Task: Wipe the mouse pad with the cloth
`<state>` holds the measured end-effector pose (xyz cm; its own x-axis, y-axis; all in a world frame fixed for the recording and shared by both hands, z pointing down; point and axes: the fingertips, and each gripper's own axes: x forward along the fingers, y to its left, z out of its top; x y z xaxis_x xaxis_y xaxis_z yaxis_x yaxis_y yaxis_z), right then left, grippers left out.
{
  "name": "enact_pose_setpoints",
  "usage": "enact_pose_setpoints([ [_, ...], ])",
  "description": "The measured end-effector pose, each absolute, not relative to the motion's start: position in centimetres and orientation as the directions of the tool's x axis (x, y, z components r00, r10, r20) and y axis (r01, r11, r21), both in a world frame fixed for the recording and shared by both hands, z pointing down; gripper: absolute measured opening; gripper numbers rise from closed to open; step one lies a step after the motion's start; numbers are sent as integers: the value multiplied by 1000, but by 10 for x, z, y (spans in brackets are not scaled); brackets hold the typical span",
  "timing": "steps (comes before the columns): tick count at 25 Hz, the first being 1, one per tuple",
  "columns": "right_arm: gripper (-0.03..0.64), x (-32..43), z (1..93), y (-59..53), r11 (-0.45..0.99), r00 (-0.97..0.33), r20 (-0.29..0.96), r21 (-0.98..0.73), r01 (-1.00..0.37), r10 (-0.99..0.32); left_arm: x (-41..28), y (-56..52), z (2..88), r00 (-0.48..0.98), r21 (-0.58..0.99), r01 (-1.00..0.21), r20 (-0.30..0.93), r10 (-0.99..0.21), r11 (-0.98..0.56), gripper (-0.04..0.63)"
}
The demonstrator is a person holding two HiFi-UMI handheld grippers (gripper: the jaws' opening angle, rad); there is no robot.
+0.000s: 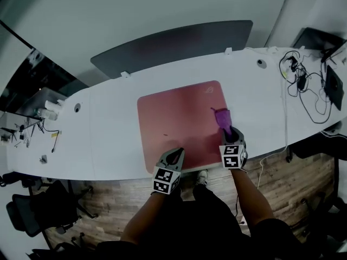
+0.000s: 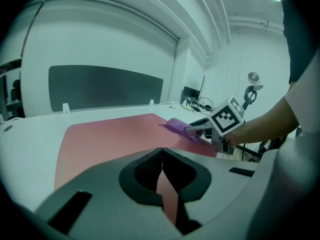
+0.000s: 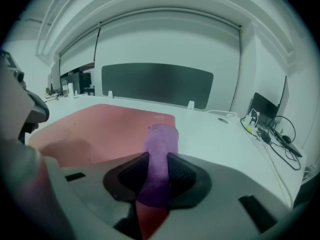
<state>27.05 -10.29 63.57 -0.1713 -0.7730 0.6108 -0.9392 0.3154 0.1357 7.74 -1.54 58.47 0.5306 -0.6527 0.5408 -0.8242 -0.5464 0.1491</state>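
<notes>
A large pink mouse pad (image 1: 179, 124) lies flat on the white desk (image 1: 108, 140). A purple cloth (image 1: 223, 117) rests on its right part, pinched between the jaws of my right gripper (image 1: 230, 132), which is shut on it. From the right gripper view the cloth (image 3: 160, 156) runs forward out of the jaws onto the pad (image 3: 110, 126). My left gripper (image 1: 174, 155) sits at the pad's near edge, jaws closed together with nothing between them. The left gripper view shows the pad (image 2: 110, 139), the cloth (image 2: 178, 125) and the right gripper (image 2: 197, 129) beyond.
A dark divider panel (image 1: 173, 47) stands behind the desk. Tangled cables (image 1: 303, 85) and a black device (image 1: 333, 85) lie at the right end. Small items (image 1: 49, 111) sit at the left end. An office chair (image 1: 38, 210) stands on the wood floor at the lower left.
</notes>
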Motion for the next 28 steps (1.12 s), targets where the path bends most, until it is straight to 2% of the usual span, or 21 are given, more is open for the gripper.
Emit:
enact_pose_setpoints([
  [10, 123, 209, 587, -92, 369, -275, 510, 90, -925, -815, 39, -7, 586, 496, 180, -859, 527, -690, -480, 21],
  [28, 123, -18, 590, -8, 662, -543, 527, 51, -748, -654, -105, 45, 576, 345, 206, -938, 483, -805, -278, 21],
])
